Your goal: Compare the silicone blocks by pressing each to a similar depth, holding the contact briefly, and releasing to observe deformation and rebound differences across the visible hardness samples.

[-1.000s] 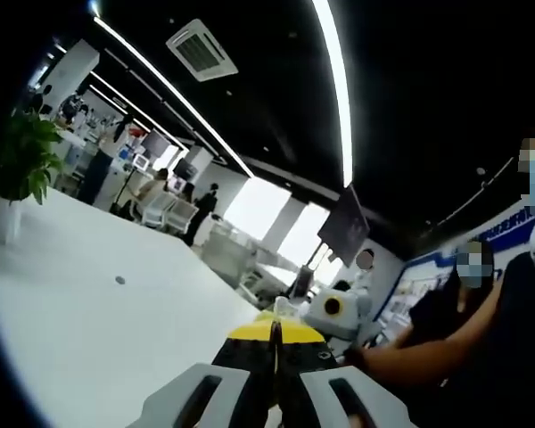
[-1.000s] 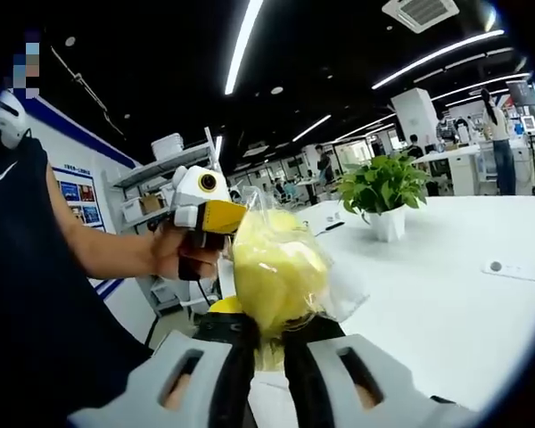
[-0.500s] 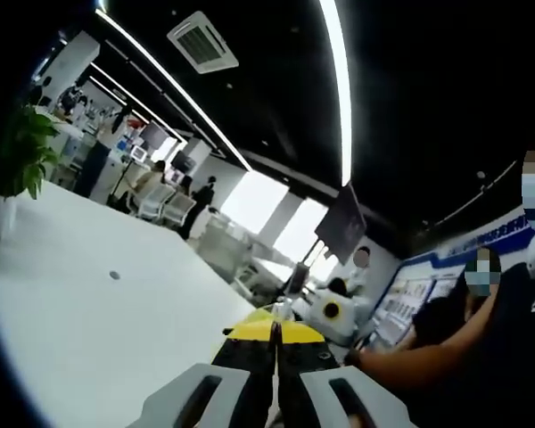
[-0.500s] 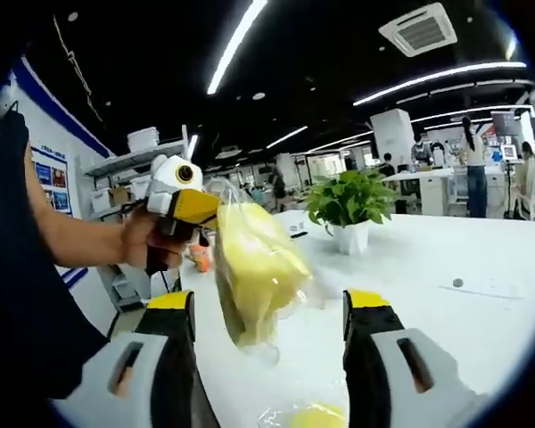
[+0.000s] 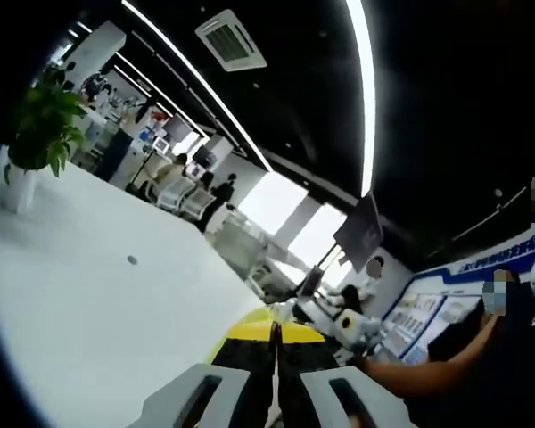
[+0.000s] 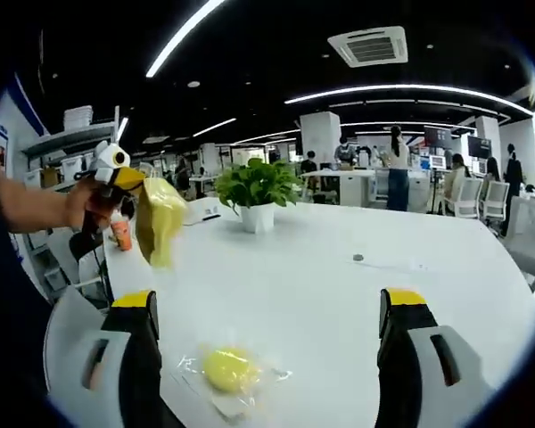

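While lifted above the white table (image 6: 357, 303), left gripper (image 6: 116, 174) pinching a bagged yellow block (image 6: 160, 218), right gripper (image 6: 267, 308) fingers wide apart.

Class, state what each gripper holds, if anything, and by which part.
The left gripper holds the yellow bag by its top edge. The right gripper is open, holding nothing.

Wide bare white tabletop (image 6: 357, 303) ahead. Obstacles: 1 bagged yellow silicone block (image 6: 229, 368) lying near, 1 green potted plant (image 6: 256, 192) farther back, well apart.
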### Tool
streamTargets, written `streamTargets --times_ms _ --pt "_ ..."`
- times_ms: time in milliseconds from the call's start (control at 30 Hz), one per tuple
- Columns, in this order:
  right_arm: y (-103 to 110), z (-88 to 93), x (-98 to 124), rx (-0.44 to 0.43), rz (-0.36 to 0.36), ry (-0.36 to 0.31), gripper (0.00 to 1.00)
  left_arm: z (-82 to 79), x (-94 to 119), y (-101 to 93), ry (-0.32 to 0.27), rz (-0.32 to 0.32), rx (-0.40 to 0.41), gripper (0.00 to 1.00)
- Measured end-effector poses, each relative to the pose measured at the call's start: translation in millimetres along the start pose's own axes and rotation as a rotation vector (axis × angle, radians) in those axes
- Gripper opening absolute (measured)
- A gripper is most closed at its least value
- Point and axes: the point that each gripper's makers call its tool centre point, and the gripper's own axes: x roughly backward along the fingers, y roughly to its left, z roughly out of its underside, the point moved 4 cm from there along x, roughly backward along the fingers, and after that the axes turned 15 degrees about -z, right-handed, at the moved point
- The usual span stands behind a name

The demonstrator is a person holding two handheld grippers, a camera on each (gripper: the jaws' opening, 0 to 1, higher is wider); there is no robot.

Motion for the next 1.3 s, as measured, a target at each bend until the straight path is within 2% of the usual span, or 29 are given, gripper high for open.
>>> streamTargets --times_ms 300,567,633,700,833,967,1133,1300 --pt "-9.2 28.4 34.6 0.014 0.037 0.065 0.96 -0.3 12.2 15.7 -0.005 -0.049 0.022 0.0" --pt "-11.0 53.9 49.8 -0.018 0.061 0.084 0.96 1.4 14.4 36.1 -0.003 -0.069 0.077 0.0" --pt "-13.2 63.0 53.4 -0.053 0.077 0.1 0.96 3.1 15.2 37.1 -0.005 -0.075 0.085 0.0" --pt "-13.7 68.7 57.3 -0.051 0.085 0.108 0.96 4.1 15.5 39.6 -0.005 -0.08 0.098 0.0" --pt "-13.3 72.6 62.8 -0.064 0.095 0.11 0.96 6.3 16.4 43.5 -0.003 -0.083 0.116 0.0" --pt "-12.3 77.1 65.9 -0.072 0.104 0.107 0.96 15.7 14.3 47.0 0.023 -0.094 0.111 0.0" --pt "-7.6 83.4 65.4 -0.106 0.105 0.126 0.96 29.6 13.8 60.7 0.043 -0.113 0.14 0.0" --pt "-1.8 85.2 66.1 -0.101 0.1 0.132 0.96 44.0 11.7 75.9 0.069 -0.139 0.171 0.0"
